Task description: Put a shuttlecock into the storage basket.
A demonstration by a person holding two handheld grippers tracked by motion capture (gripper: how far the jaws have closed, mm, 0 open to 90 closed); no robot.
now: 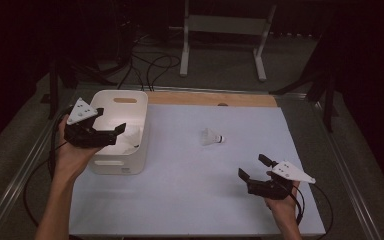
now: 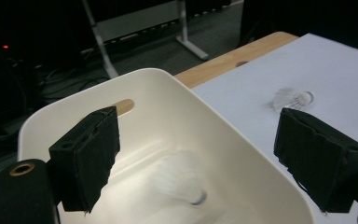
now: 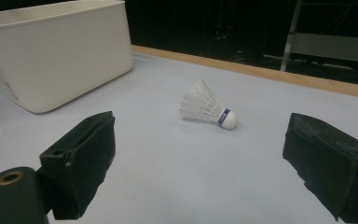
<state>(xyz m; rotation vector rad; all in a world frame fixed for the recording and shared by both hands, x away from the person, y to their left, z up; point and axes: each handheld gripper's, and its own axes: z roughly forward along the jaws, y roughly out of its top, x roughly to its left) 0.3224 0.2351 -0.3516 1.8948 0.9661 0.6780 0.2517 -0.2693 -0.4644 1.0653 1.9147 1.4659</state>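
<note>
Left claw [image 1: 109,131] sits at the left of the high view, above a white plastic bin [image 1: 138,100]; its black, foam-padded jaws stand wide apart with nothing between them. In the left gripper view a blurred white feathered shuttlecock [image 2: 179,184] shows inside the bin, between the pads [image 2: 86,158] in the picture but clear of both.

Right claw [image 1: 254,167] is at the lower right of the high view, jaws equally spread and empty, aimed toward a second shuttlecock [image 1: 212,137] lying on its side near frame centre. The right gripper view shows this one with white feathers, a blue band and a rounded white cork [image 3: 228,119], well apart from both pads.

The bin is smooth, rounded at the corners, with slot handles. The counter [image 1: 190,200] carries a matte pale sheet with a wooden strip [image 1: 205,98] along its far edge. The room behind is dark; a white metal stand [image 1: 225,30] and cables occupy the upper frame. Both forearms enter from the bottom edge, each hand gripping its tool from beneath.
</note>
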